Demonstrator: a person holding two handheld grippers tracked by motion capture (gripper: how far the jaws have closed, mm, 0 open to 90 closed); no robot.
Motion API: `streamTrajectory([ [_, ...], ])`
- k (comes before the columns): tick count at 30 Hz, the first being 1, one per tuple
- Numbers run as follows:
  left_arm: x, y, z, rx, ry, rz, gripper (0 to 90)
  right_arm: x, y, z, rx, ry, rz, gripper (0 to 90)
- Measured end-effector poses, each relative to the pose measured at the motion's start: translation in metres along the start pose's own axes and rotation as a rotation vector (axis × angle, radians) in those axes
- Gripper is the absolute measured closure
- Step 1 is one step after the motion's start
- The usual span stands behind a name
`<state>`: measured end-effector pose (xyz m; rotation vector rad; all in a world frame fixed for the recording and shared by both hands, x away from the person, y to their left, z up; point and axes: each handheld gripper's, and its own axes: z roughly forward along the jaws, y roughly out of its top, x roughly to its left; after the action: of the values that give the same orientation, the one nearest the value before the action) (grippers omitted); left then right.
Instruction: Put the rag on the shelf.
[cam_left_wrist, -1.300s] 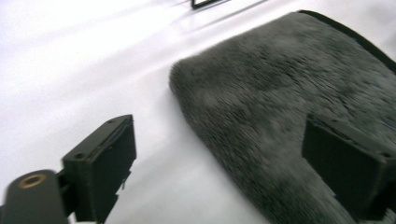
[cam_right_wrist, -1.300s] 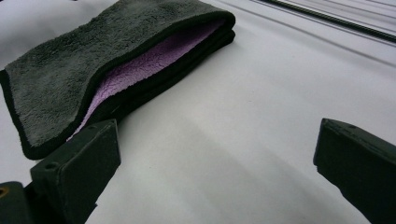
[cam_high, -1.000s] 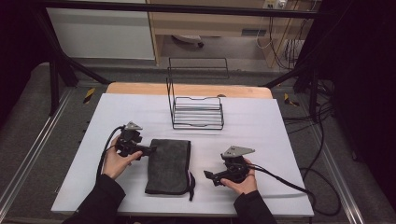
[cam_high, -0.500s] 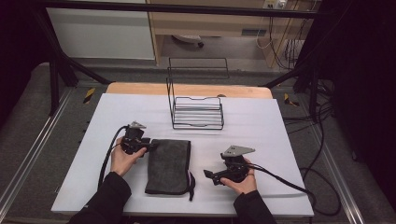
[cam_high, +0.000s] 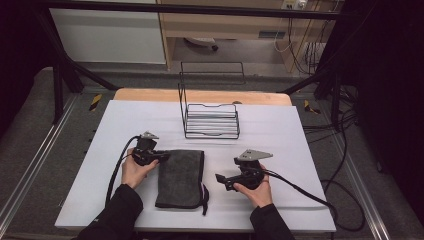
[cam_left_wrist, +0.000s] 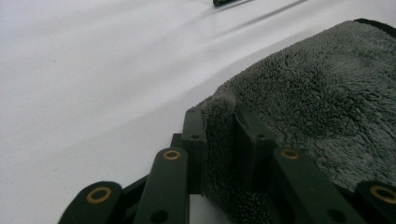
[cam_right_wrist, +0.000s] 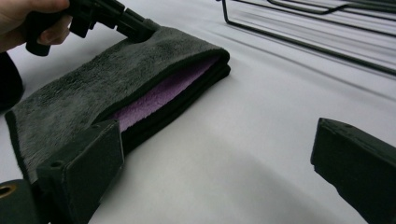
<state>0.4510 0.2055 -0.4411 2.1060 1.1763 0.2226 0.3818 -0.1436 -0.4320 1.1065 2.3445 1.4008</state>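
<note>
Folded grey towel (cam_high: 180, 177) lies flat on white worktop (cam_high: 310, 145), near front edge, purple inner layer visible at its open side. Left tool (cam_left_wrist: 219, 140) pinches the towel's far left corner between its jaws. Right tool (cam_right_wrist: 219, 172) spread wide, just right of towel, not touching. Wire rack (cam_high: 210, 117) stands behind towel, well apart
</note>
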Motion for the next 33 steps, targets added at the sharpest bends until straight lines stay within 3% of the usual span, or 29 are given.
streamTrajectory([
  [7,-0.001,-0.001,0.001,-0.008,0.006,0.009,75.4,0.004,0.022,0.023,-0.014,-0.023,0.019,2.9],
  [10,-0.001,-0.002,0.001,-0.008,0.005,0.004,75.5,0.006,0.038,0.043,-0.007,-0.034,0.03,5.2],
  [11,-0.001,-0.002,0.001,-0.008,0.005,0.004,75.5,0.006,0.038,0.043,-0.007,-0.034,0.03,5.2],
  [15,-0.001,-0.002,0.001,-0.011,0.006,0.004,75.6,0.004,0.05,0.069,0.012,-0.038,0.065,12.1],
  [20,-0.001,-0.002,0.001,-0.012,0.006,0.009,75.7,-0.001,0.05,0.089,0.021,-0.037,0.083,26.1],
  [23,0.0,-0.003,0.001,-0.018,0.002,0.01,75.7,-0.004,0.047,0.098,0.053,-0.034,0.079,31.0],
  [27,0.001,-0.004,0.002,-0.028,-0.005,0.002,75.8,-0.008,0.044,0.102,0.096,-0.045,0.079,39.6],
  [33,0.002,-0.005,0.001,-0.035,-0.012,0.005,75.8,-0.01,0.042,0.105,0.113,-0.028,0.071,48.5],
])
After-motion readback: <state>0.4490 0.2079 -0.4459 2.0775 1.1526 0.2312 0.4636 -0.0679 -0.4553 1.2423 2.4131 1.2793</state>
